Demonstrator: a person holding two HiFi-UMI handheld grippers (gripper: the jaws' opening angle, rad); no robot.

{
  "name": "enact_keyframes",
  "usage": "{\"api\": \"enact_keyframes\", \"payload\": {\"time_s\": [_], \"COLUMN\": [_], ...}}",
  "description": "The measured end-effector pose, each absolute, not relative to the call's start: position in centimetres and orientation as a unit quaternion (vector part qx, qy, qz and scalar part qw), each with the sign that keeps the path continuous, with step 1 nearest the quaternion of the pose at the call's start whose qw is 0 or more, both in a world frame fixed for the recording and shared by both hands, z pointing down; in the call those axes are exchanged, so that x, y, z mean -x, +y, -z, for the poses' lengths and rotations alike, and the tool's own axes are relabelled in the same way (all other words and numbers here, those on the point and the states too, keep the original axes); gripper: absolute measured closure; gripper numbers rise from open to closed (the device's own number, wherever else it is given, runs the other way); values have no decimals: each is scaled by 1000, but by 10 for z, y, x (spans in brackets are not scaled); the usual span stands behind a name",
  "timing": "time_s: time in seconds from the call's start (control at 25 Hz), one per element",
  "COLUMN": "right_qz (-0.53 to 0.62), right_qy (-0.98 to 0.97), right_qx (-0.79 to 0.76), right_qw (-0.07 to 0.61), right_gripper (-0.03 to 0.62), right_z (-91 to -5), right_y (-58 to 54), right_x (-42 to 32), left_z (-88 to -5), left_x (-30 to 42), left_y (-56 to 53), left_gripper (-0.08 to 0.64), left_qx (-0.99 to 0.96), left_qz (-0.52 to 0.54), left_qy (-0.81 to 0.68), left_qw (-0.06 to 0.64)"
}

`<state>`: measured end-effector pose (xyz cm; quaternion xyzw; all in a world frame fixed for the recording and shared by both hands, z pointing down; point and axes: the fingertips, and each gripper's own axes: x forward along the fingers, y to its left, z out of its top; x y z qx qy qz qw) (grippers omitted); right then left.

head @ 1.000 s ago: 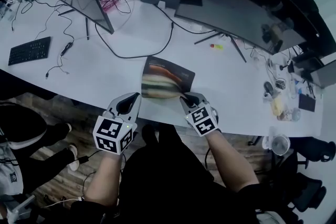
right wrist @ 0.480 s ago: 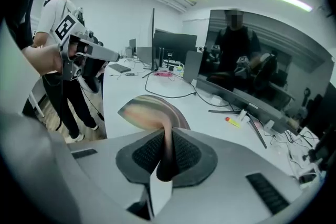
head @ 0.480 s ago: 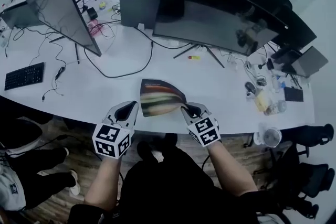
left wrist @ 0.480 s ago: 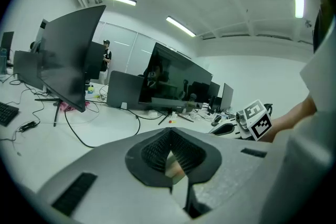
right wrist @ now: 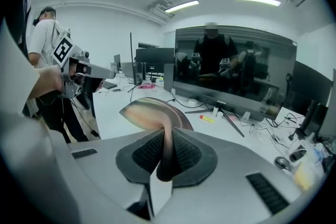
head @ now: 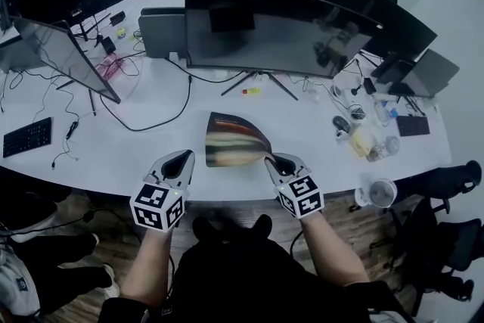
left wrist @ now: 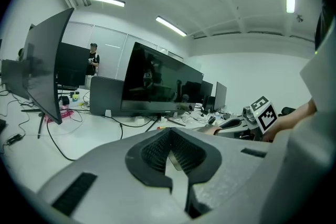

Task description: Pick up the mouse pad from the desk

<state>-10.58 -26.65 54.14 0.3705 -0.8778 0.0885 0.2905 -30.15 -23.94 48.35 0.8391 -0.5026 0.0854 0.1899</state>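
The mouse pad (head: 231, 140), printed in brown, cream and dark bands, hangs curled above the white desk (head: 144, 155) near its front edge. My right gripper (head: 271, 157) is shut on the pad's near right corner. In the right gripper view the pad (right wrist: 152, 113) rises from between the ribbed pads (right wrist: 184, 152) and arches away to the left. My left gripper (head: 184, 159) hovers beside the pad's left edge, apart from it. In the left gripper view its jaws (left wrist: 169, 136) meet at the tips, shut with nothing between them.
A wide dark monitor (head: 280, 26) stands behind the pad, with another monitor (head: 64, 49) at the left. Cables and a black keyboard (head: 26, 136) lie at the left. Small clutter (head: 363, 140) and a desk fan (head: 382, 193) sit at the right, chairs (head: 446, 238) beyond.
Both grippers have risen over the desk's front edge. The right one has carried the mouse pad up off the desk, and the pad curls more. The left gripper stays empty.
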Motion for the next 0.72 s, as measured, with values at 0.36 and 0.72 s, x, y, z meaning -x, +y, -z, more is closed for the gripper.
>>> {"api": "enact_keyframes", "payload": {"time_s": [0.36, 0.72], "right_qz": [-86, -91], "right_qy": [-887, -896], "right_qx": [-386, -386], "right_qw": [238, 200], "right_gripper": [558, 558], "right_z": [-504, -483], "right_y": [-277, -283], "right_x": [9, -94], "left_z": [-462, -441], "left_x": [210, 119], "left_y": [-254, -257], "left_gripper": [552, 552], "left_qx": [-839, -832], "left_qz": [-89, -86], "left_qy": [-509, -526], "left_qw": [171, 154]}}
